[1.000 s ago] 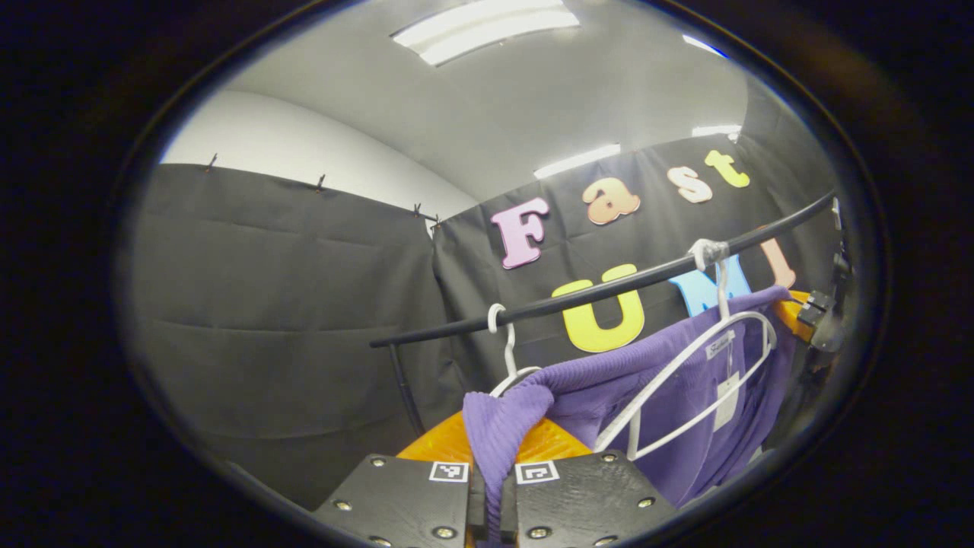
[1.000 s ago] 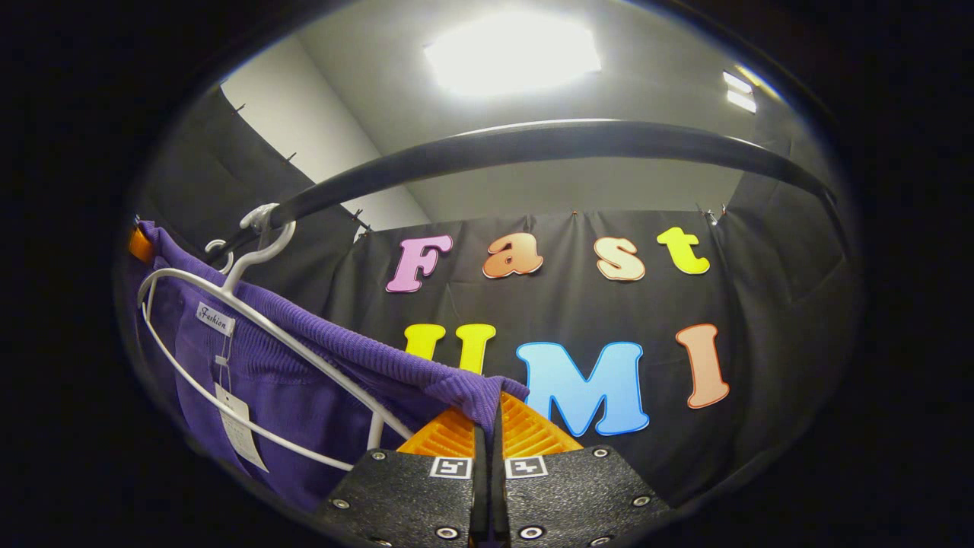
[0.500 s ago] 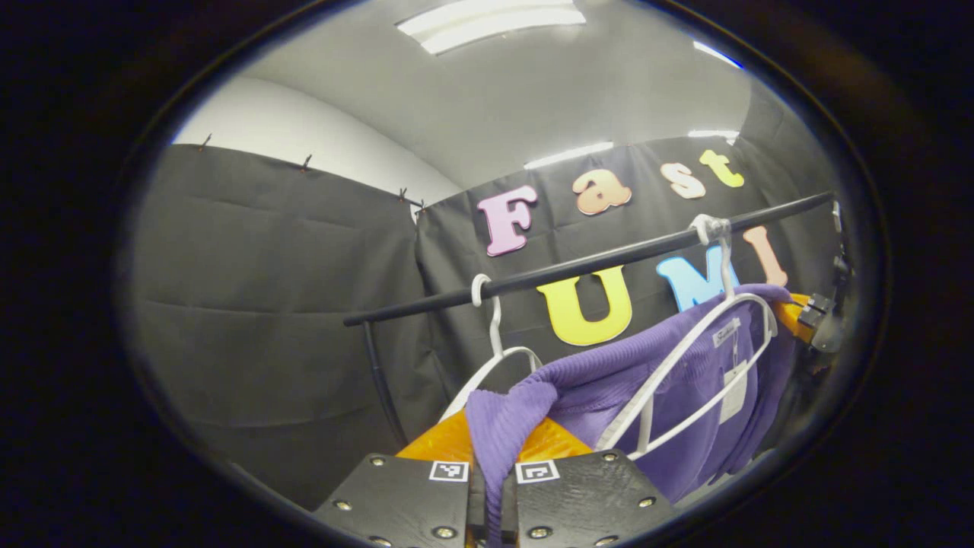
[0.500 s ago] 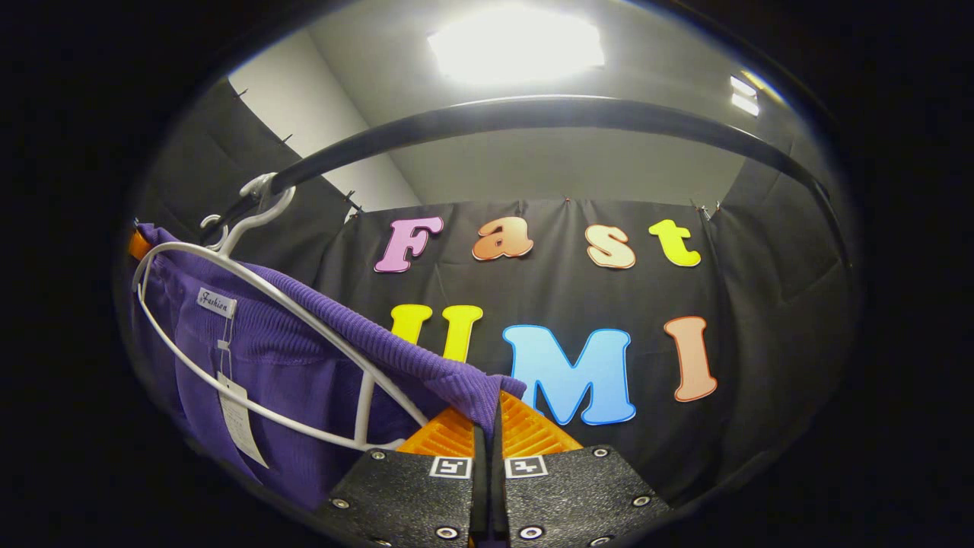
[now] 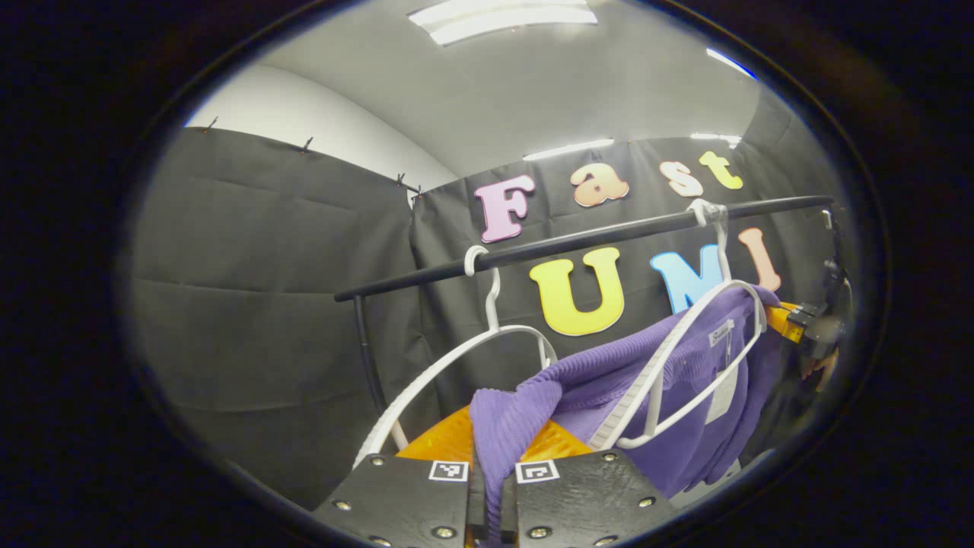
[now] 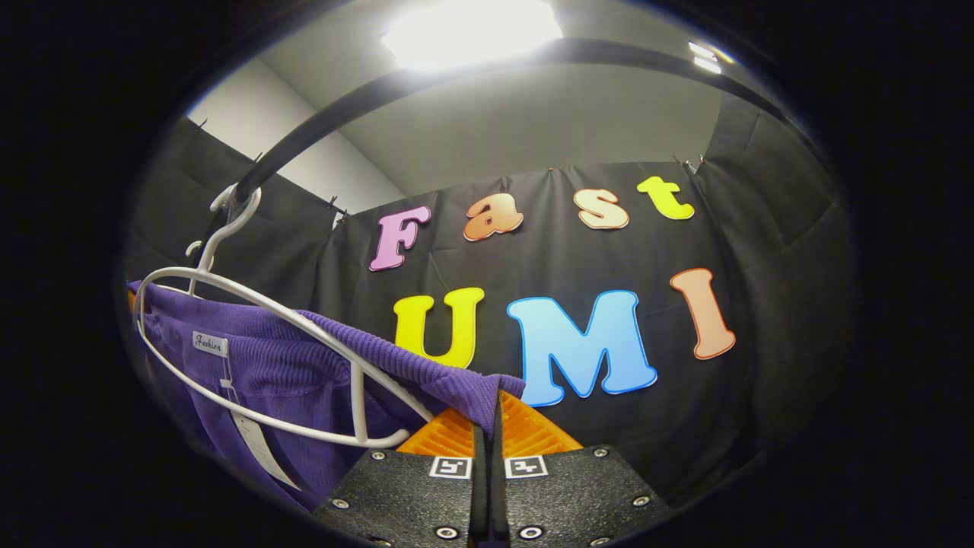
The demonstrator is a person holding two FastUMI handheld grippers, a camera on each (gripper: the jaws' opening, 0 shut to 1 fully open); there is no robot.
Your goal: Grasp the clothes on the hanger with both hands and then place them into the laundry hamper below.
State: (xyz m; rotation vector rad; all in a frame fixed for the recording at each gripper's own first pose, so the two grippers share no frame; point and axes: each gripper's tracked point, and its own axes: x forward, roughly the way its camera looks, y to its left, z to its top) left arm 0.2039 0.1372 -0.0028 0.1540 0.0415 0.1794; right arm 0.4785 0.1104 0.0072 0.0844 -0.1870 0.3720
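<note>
A purple ribbed garment [image 5: 609, 380] stretches between my two grippers, below a black rail [image 5: 578, 240]. My left gripper [image 5: 491, 434] is shut on one shoulder of it, the cloth folded between the fingers. My right gripper [image 6: 491, 415] is shut on the other shoulder of the purple garment [image 6: 259, 373]. A white hanger [image 6: 251, 304] hooked on the rail [image 6: 304, 129] sits half out of the neck opening, with a tag dangling. In the left gripper view that hanger [image 5: 685, 358] shows at the right, and the right gripper [image 5: 806, 327] shows past it.
A second, bare white hanger [image 5: 464, 350] hangs on the rail left of the garment. The rail's black upright post [image 5: 369, 358] stands at the left end. Black cloth walls close in behind and to the sides.
Both grippers have dropped lower with the garment, so the rail now sits higher in both views. The garment has slid further off the white hanger, leaving more of the hanger bare.
</note>
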